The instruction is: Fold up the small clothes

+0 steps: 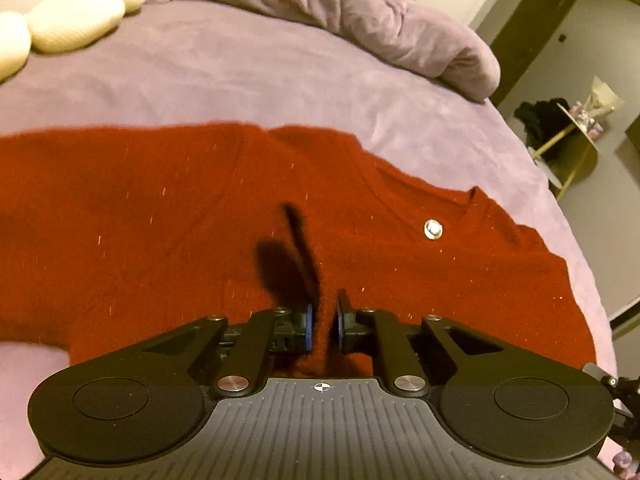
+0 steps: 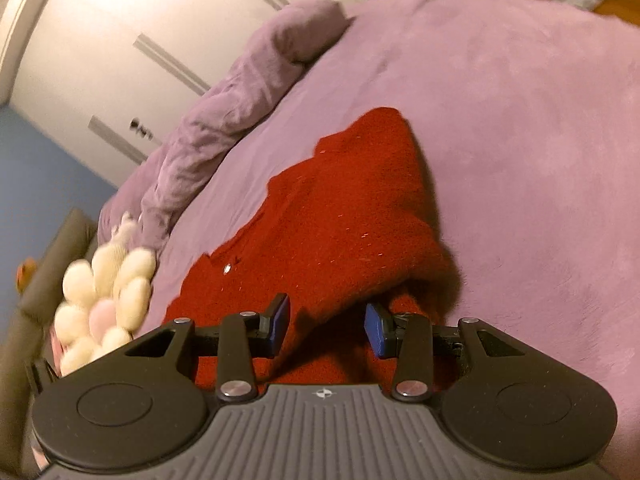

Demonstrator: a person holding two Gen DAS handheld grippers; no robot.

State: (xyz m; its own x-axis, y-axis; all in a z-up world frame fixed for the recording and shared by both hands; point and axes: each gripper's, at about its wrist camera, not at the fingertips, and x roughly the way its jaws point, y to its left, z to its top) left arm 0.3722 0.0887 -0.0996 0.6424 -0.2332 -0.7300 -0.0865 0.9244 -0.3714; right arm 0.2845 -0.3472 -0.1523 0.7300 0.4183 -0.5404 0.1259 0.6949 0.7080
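Observation:
A red knit sweater (image 1: 160,220) with a silver button (image 1: 433,229) lies spread across the purple bed cover (image 1: 240,72). My left gripper (image 1: 325,320) hovers low over its near edge. Its jaws are shut, with a pinch of red knit between the blue pads. In the right wrist view the same sweater (image 2: 352,208) rises in a raised fold toward my right gripper (image 2: 326,330). That gripper's jaws stand partly apart, and a thick bunch of the knit fills the gap between them. Shadow lies under the lifted edge on the right.
A rumpled purple duvet (image 1: 360,8) lies along the far side of the bed. A cream bobble cushion (image 1: 60,12) sits at one corner, also the cushion (image 2: 104,300) in the right view. The bed edge drops to the floor near a gold side table (image 1: 576,148).

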